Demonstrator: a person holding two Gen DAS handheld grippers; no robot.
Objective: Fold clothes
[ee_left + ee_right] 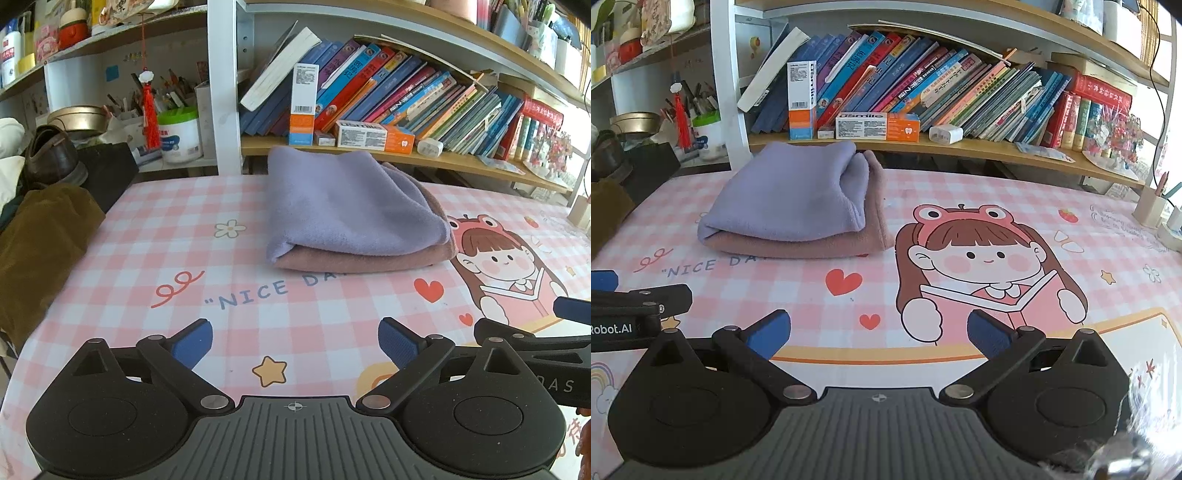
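Observation:
A folded lavender cloth (347, 206) lies on top of a folded dusty-pink cloth (354, 260) at the far middle of the table. The same stack shows in the right wrist view, lavender (790, 195) over pink (812, 247). My left gripper (295, 343) is open and empty, low over the tablecloth, well short of the stack. My right gripper (879, 332) is open and empty, in front and to the right of the stack. Each gripper shows at the edge of the other's view.
A pink checked tablecloth (177, 229) with cartoon prints covers the table. A brown garment (40, 243) hangs over the left edge, with a shoe (51, 155) behind it. A shelf of books (923, 88) and boxes stands right behind the stack. A pen holder (1152, 210) stands far right.

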